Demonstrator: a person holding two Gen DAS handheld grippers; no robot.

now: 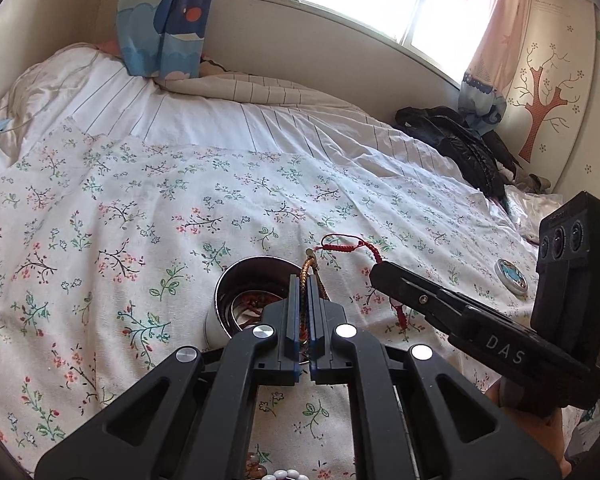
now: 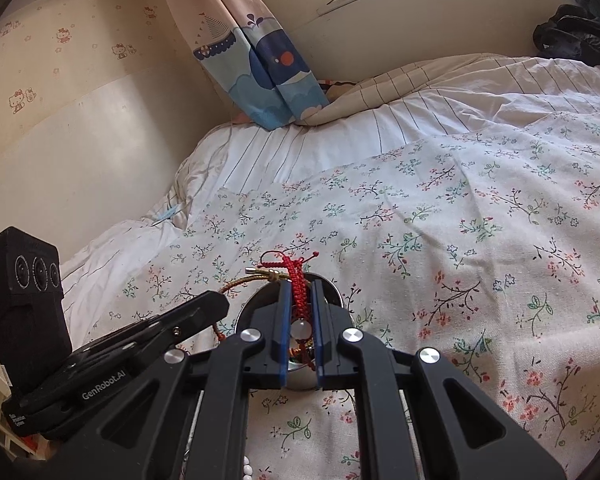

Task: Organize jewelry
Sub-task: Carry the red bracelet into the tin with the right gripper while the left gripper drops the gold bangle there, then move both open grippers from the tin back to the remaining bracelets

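My left gripper (image 1: pixel 303 280) is shut on a brown-gold braided bracelet (image 1: pixel 309 270) and holds it over a round steel bowl (image 1: pixel 236 280) on the floral sheet. The bowl holds other jewelry. My right gripper (image 2: pixel 300 286) is shut on a red braided cord bracelet (image 2: pixel 298 276) above the same bowl (image 2: pixel 334 294). The right gripper shows in the left wrist view (image 1: pixel 376 272) with the red cord (image 1: pixel 340 246) trailing from its tip. The left gripper shows in the right wrist view (image 2: pixel 220 300) with the gold bracelet (image 2: pixel 260 278) at its tip.
A small round tin (image 1: pixel 511 276) with a picture lid lies on the sheet at the right. White beads (image 1: pixel 284 474) lie near the front edge. A black jacket (image 1: pixel 460 144) lies at the far right of the bed. Curtains (image 1: pixel 164 20) hang by the window.
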